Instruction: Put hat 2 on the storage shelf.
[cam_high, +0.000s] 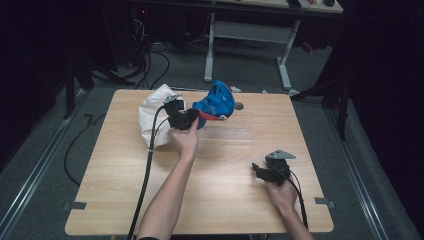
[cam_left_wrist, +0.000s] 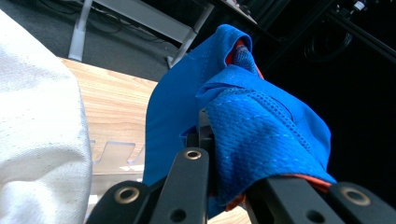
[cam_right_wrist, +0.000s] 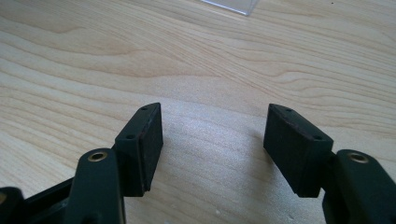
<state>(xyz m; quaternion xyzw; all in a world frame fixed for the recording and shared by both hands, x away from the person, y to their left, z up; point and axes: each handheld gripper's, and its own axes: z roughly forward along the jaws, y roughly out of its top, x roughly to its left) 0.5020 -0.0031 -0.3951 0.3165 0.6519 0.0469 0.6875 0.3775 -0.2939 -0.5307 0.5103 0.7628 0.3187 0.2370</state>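
Setting: lab or test room, as I read it from my station. Light wooden table (cam_high: 220, 200) on grey carpet; aluminium floor rails (cam_high: 30, 185) along both sides; loose black cables (cam_high: 145, 65) trailing on the floor; white-framed workbench (cam_high: 250, 32) behind; dark surroundings.

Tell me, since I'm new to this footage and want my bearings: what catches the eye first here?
First is the bright blue cloth with orange trim, bunched and lifted at the far middle of the wooden table, clamped in the left gripper. Just left of it lies a crumpled white cloth. Nearer the person, on the right, the right gripper hangs with its jaws wide open over bare wood.
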